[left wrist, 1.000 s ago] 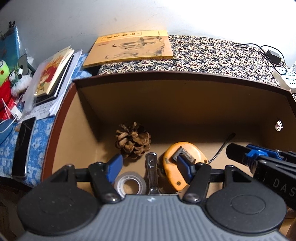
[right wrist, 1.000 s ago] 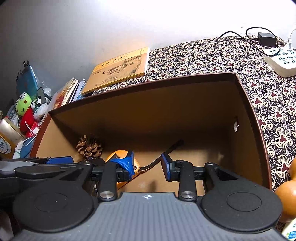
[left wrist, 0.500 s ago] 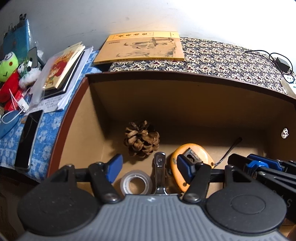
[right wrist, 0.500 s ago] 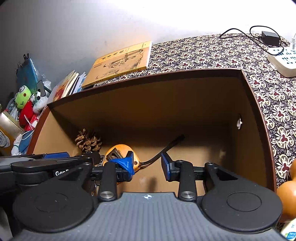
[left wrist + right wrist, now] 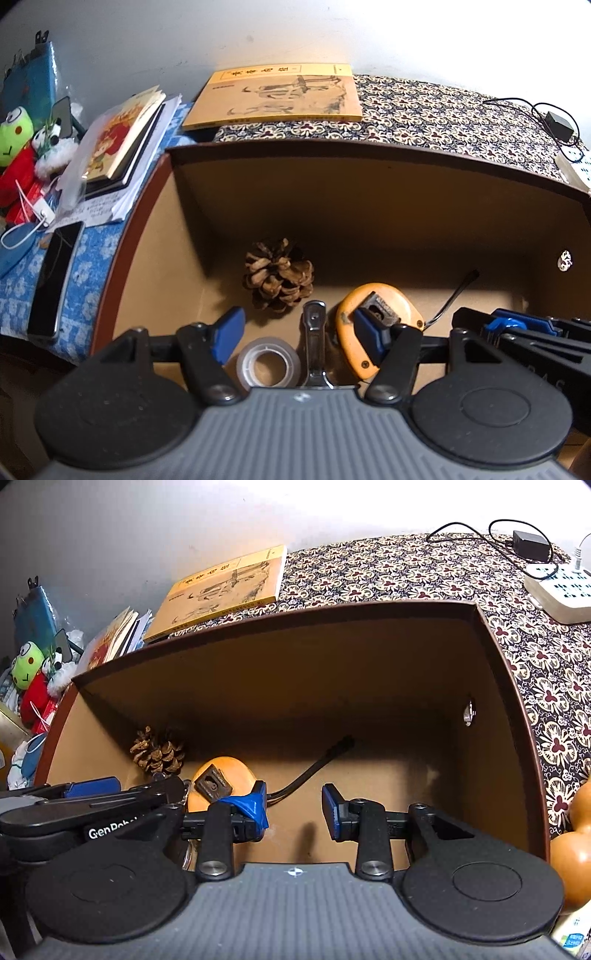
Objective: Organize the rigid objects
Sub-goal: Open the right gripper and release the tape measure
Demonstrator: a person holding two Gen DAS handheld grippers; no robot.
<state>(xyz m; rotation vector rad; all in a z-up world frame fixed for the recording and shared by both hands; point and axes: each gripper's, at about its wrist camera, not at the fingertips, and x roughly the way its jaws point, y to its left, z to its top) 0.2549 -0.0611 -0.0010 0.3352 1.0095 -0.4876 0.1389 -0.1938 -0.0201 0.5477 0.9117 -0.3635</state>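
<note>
A brown cardboard box holds a pine cone, a clear tape roll, a metal clip and an orange tape measure with a black strap. My left gripper is open and empty above the tape roll and the clip. My right gripper is open and empty above the box floor, just right of the tape measure. The pine cone sits at the box's far left.
A yellow book lies behind the box on a patterned cloth. Stacked books, a phone and plush toys are at the left. A power strip and orange gourds are at the right.
Both grippers have drawn back and risen a little, so the box and its contents sit lower and farther in view. Both stay open. Nothing in the box has moved.
</note>
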